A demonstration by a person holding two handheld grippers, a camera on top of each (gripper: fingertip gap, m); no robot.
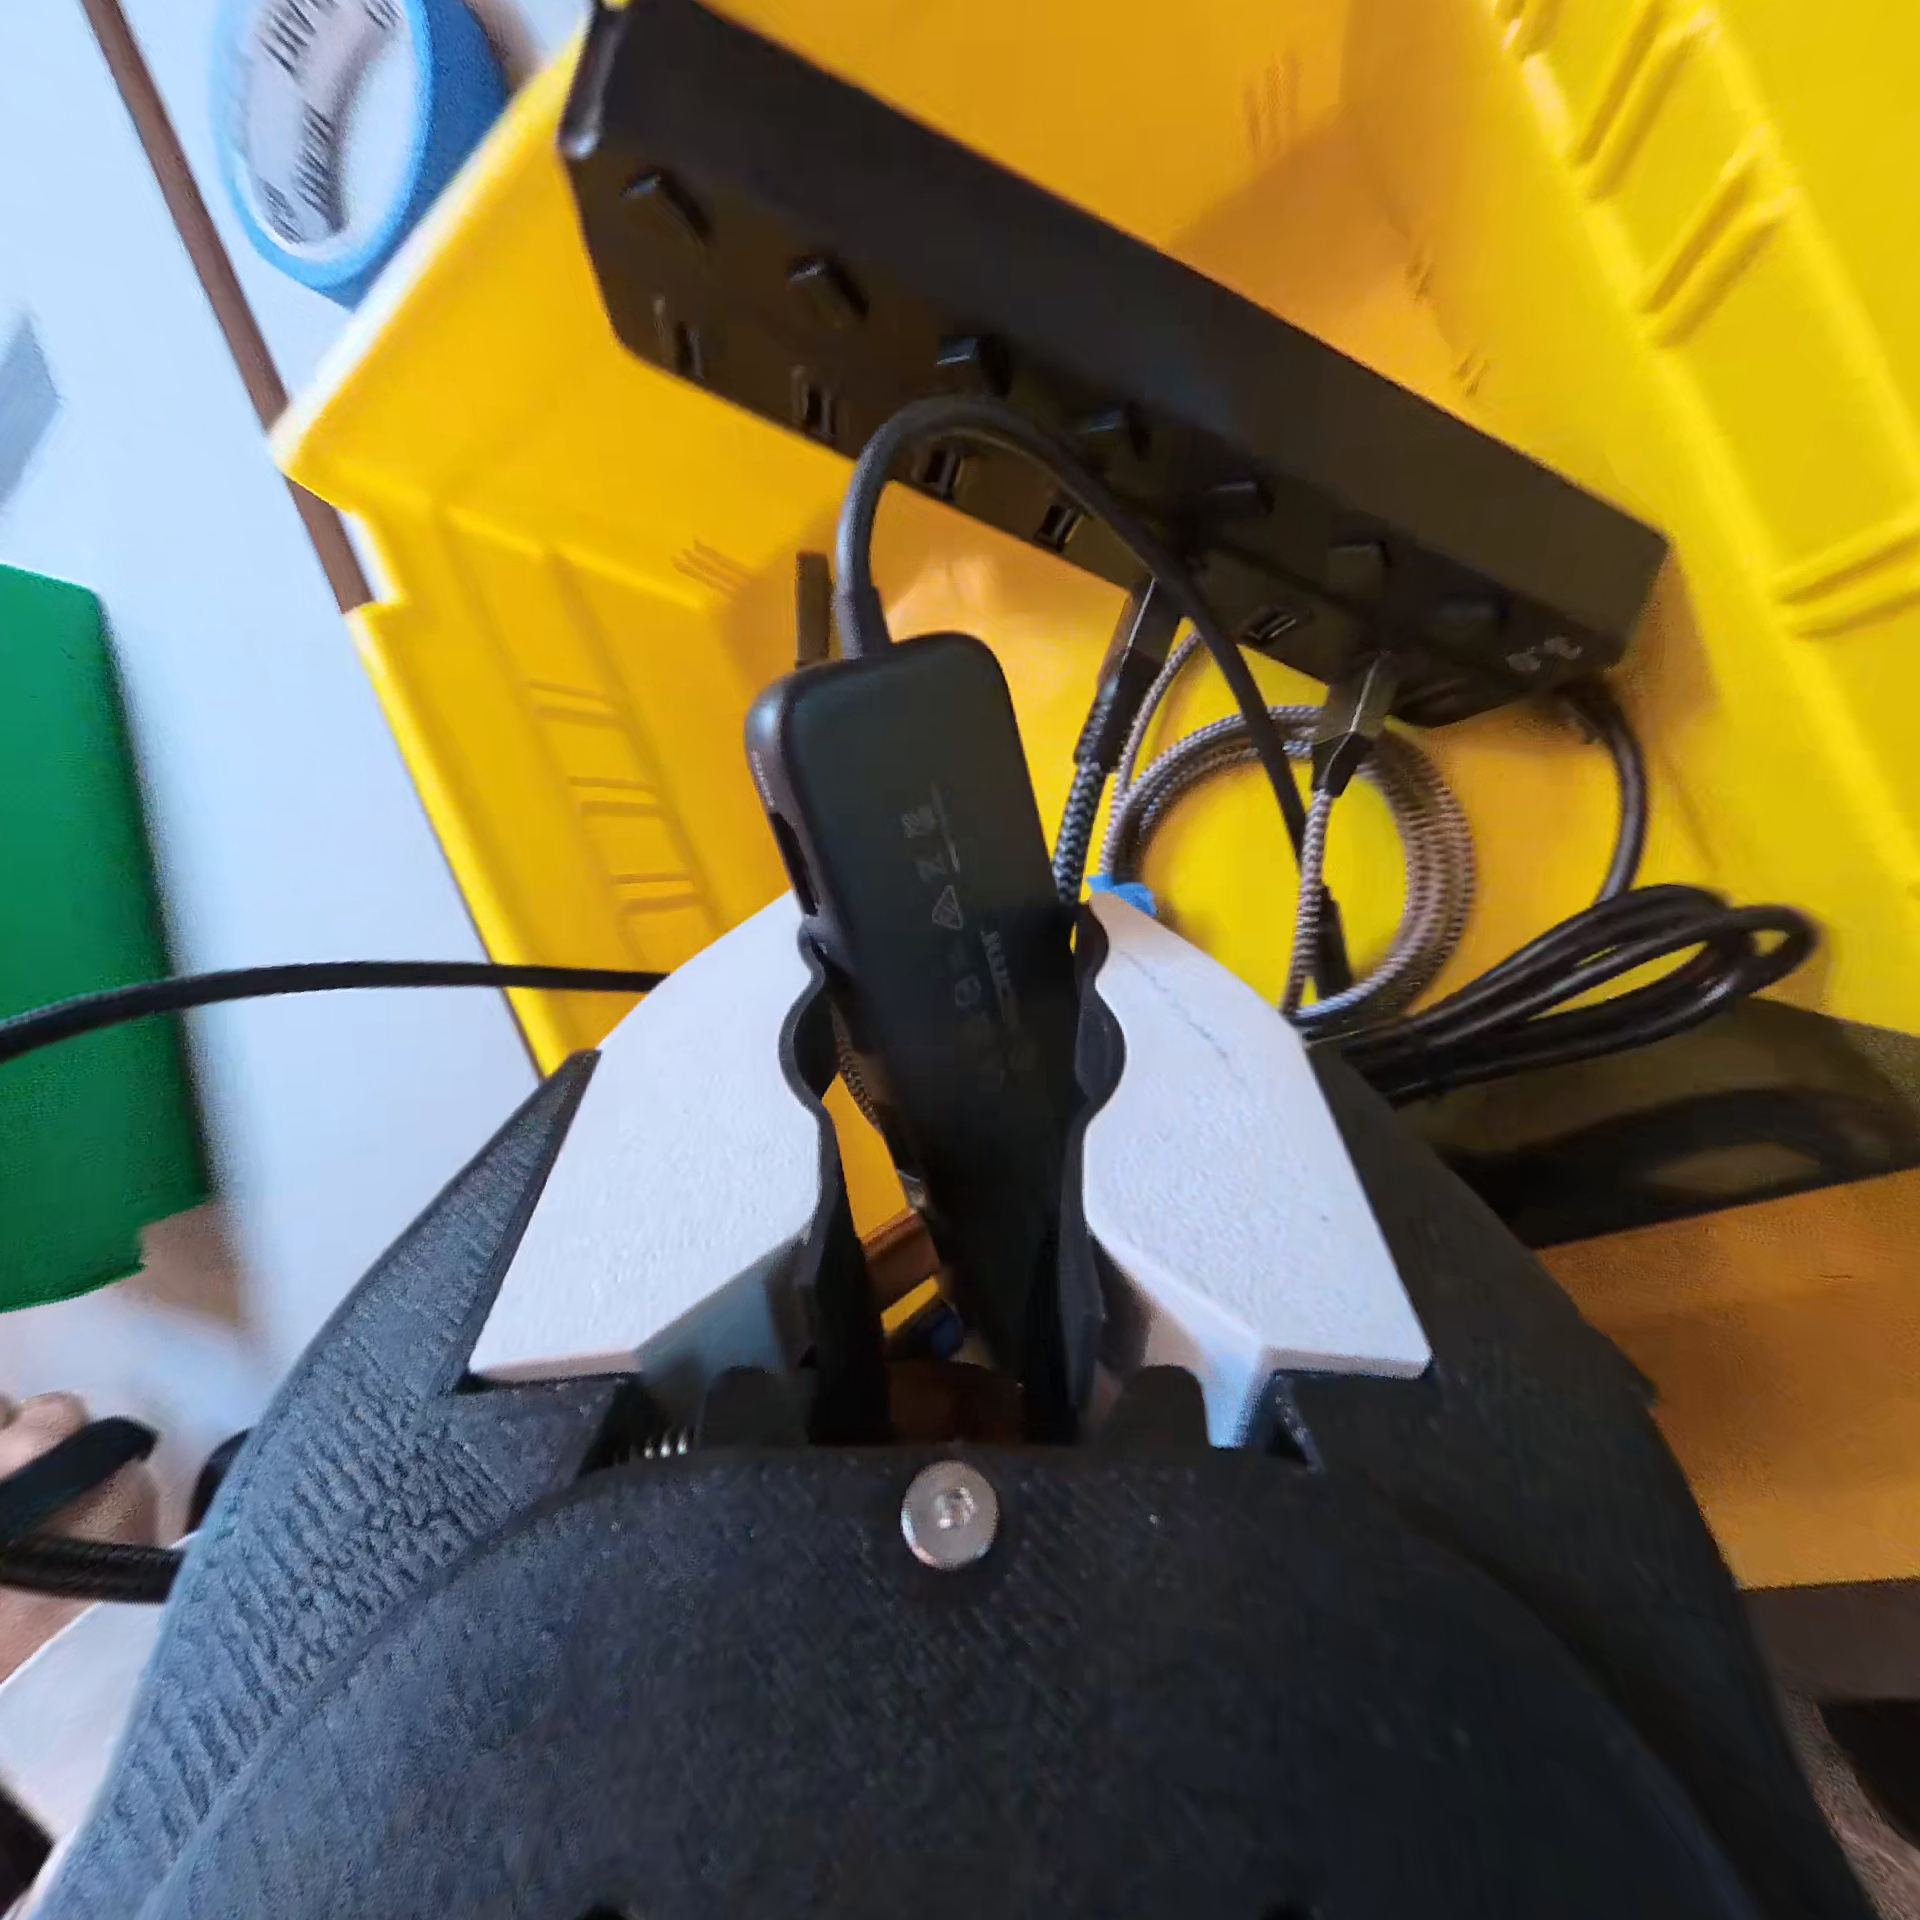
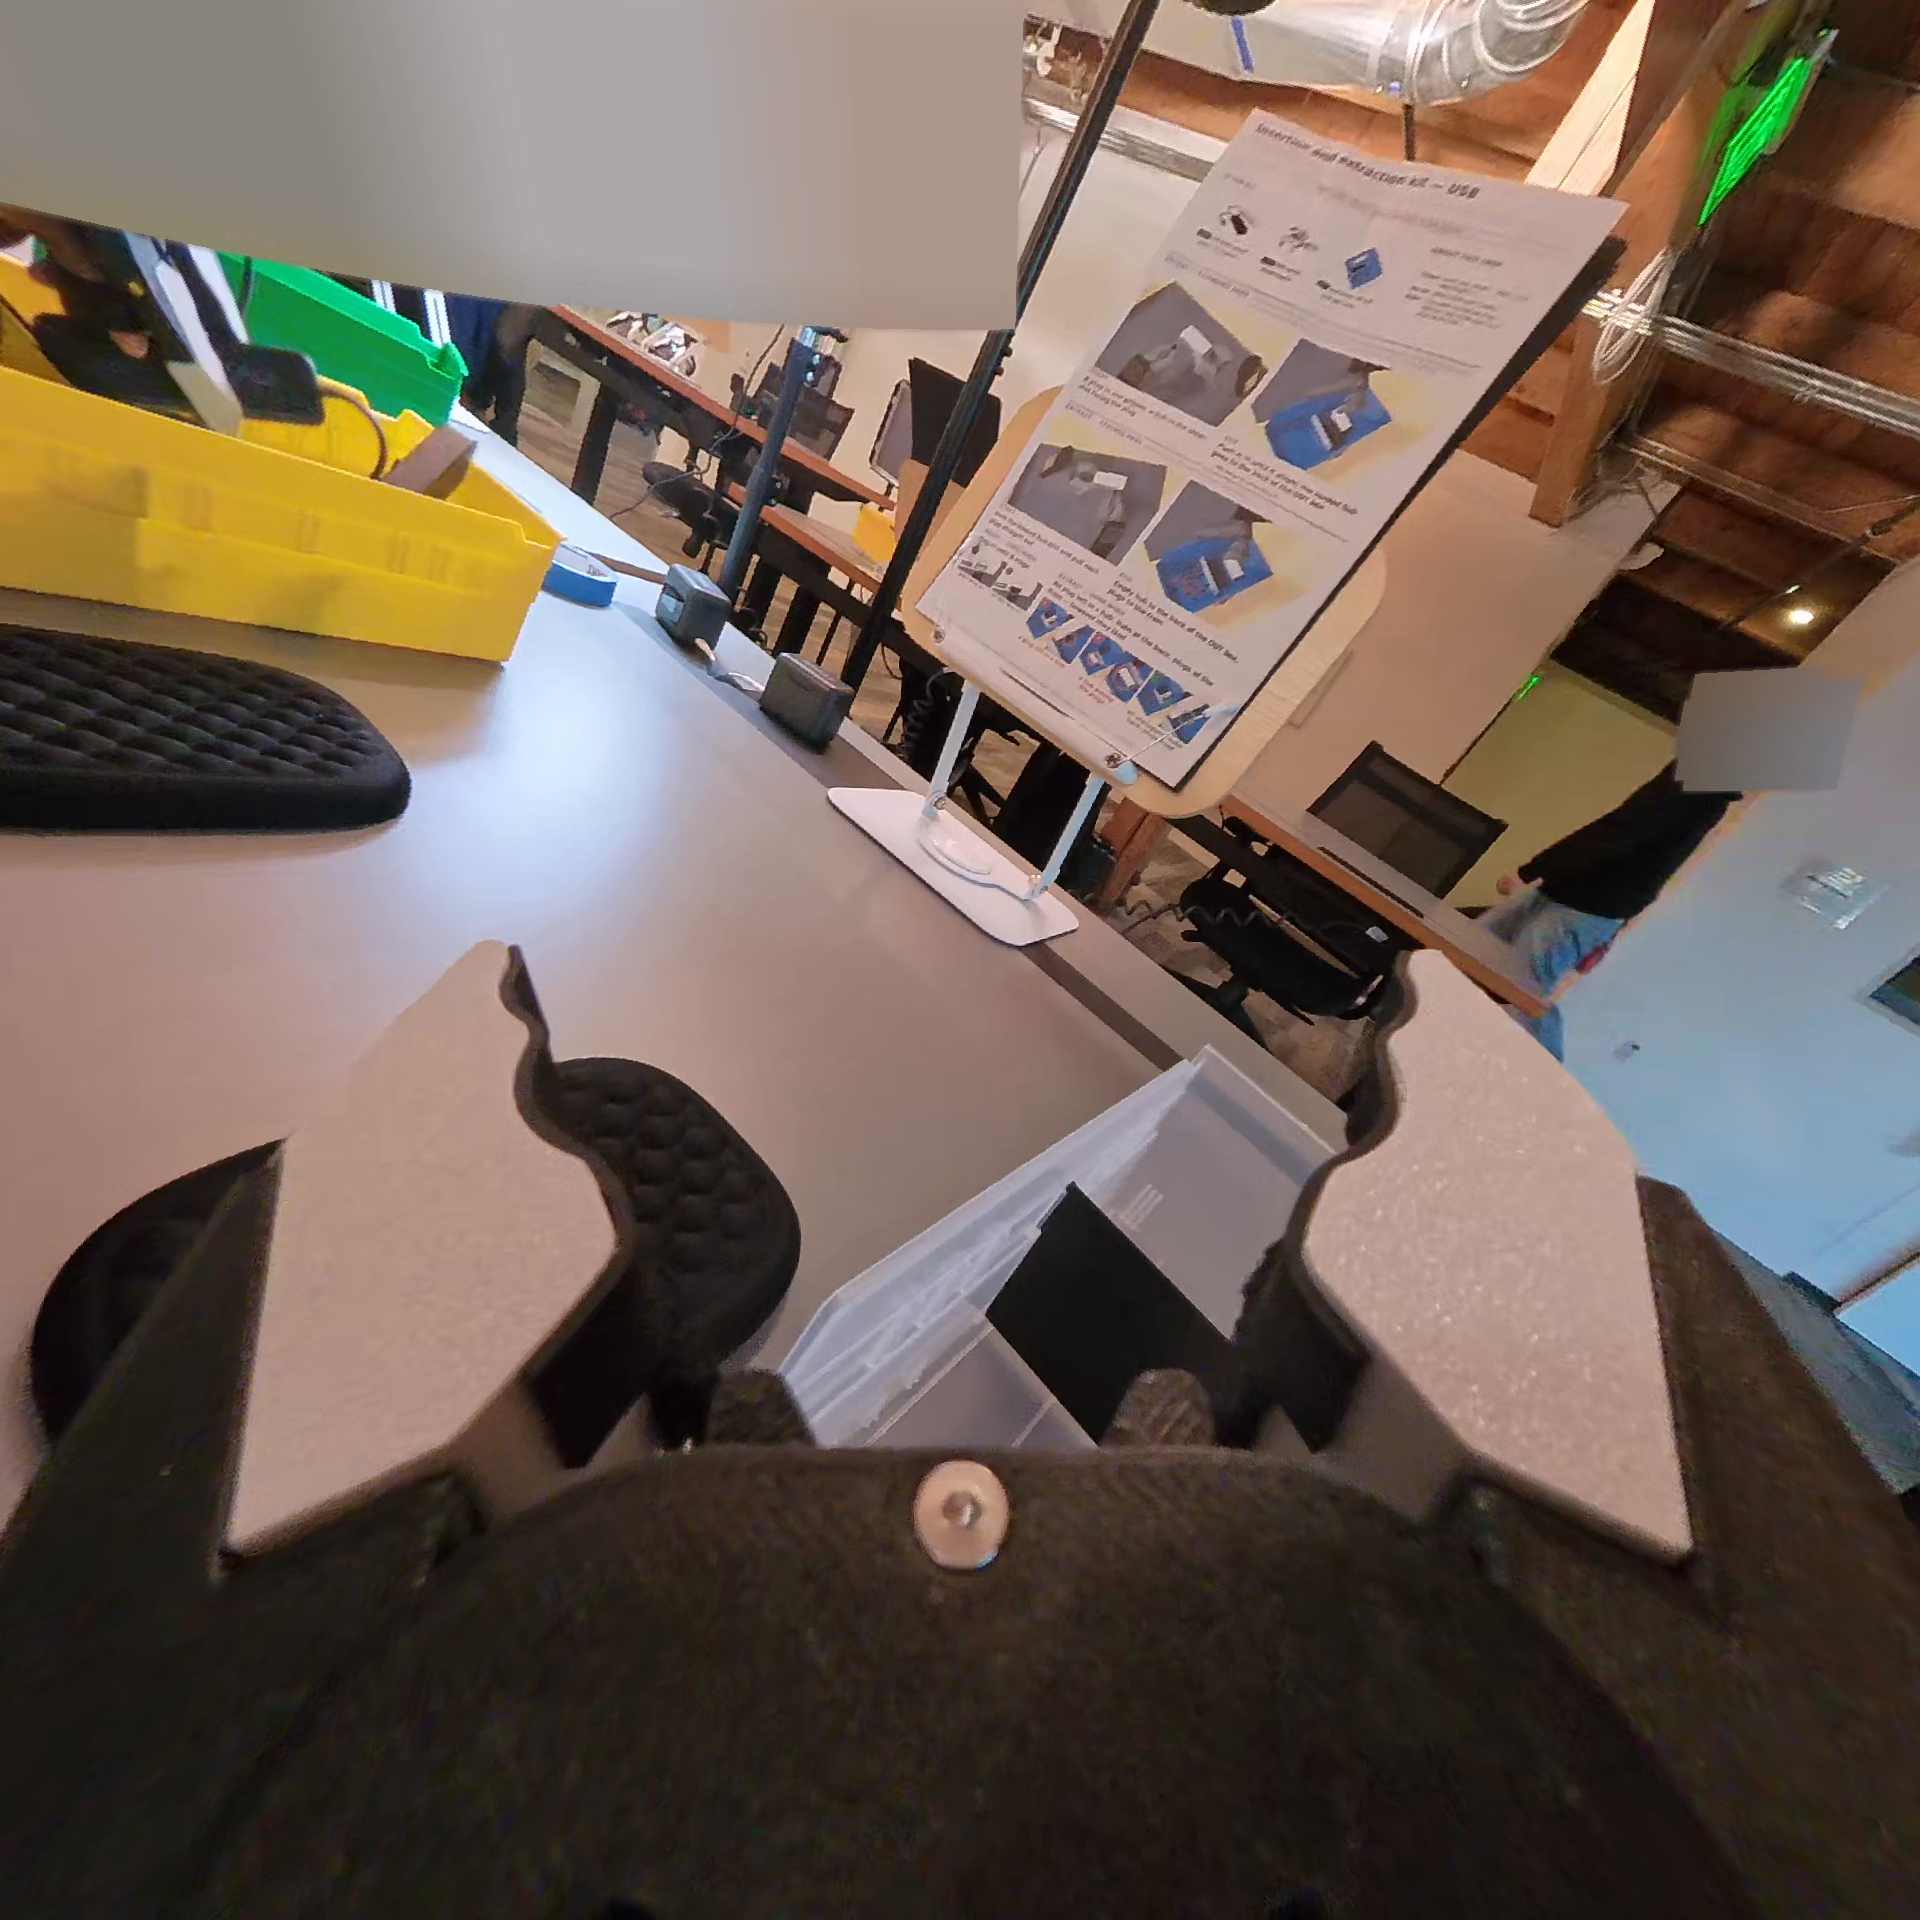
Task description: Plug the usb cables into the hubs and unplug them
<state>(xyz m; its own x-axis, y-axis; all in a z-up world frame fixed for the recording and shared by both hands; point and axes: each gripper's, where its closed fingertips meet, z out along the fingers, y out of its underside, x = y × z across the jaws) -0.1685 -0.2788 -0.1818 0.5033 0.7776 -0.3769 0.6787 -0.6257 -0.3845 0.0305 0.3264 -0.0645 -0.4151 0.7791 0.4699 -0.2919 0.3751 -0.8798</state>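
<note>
In the left wrist view my left gripper (image 1: 940, 935) is shut on a small black USB hub (image 1: 914, 821) and holds it above the yellow bin (image 1: 499, 582). The hub's thin black cable (image 1: 883, 468) loops up from its far end. A long black multi-port hub (image 1: 1039, 343) lies across the bin. Coiled braided cables (image 1: 1382, 831) and a black cable bundle (image 1: 1579, 966) lie in the bin under it. In the right wrist view my right gripper (image 2: 956, 997) is open and empty above the grey table (image 2: 644, 883). The left gripper (image 2: 203, 353) shows far off over the yellow bin (image 2: 291, 561).
A blue tape roll (image 1: 343, 135) and a green bin (image 1: 73, 935) sit by the yellow bin. On the table are black mesh pads (image 2: 177, 727), a clear plastic bin (image 2: 1039, 1278) at the near edge, and an instruction sheet on a stand (image 2: 1247, 447). A person (image 2: 1621, 831) stands far right. One gripper's finger ends stand about 65 cm off the other's.
</note>
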